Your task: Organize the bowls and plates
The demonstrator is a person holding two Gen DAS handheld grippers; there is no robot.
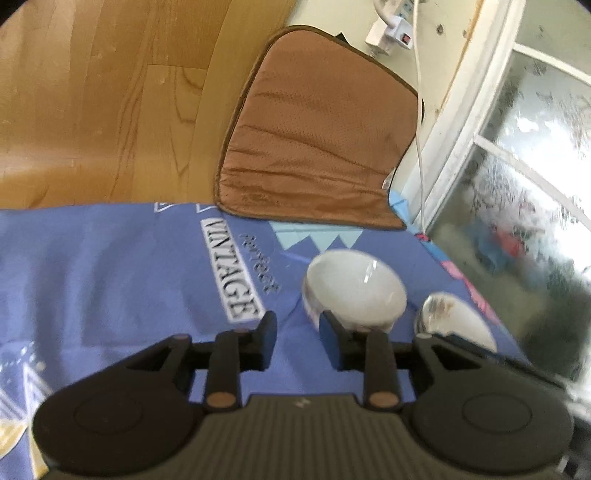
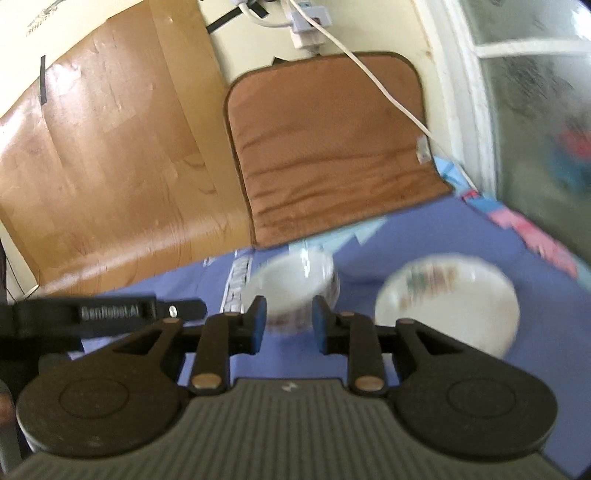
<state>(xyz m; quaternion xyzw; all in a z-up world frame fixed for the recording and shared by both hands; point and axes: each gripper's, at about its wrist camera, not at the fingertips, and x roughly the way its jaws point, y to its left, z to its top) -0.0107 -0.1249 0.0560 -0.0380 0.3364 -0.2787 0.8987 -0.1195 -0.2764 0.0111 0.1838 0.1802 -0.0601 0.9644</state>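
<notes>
A white bowl (image 1: 354, 291) stands on the blue printed cloth (image 1: 110, 266), just ahead and to the right of my open left gripper (image 1: 297, 332); its right finger overlaps the bowl's near rim. A white plate with a faded pattern (image 1: 458, 321) lies right of the bowl. In the right wrist view the same bowl (image 2: 295, 284) sits just beyond my open right gripper (image 2: 286, 319), in line with the gap between the fingers. The plate (image 2: 447, 302) lies to its right. Both views are motion blurred.
A brown cushion (image 1: 314, 140) lies at the far edge of the cloth (image 2: 406, 229). Wooden floor (image 1: 92, 92) is on the left. A white cable (image 2: 388, 92) and power strip (image 1: 388, 33) lie by the window frame (image 1: 476, 122) on the right. The left gripper's body (image 2: 103, 314) shows at left.
</notes>
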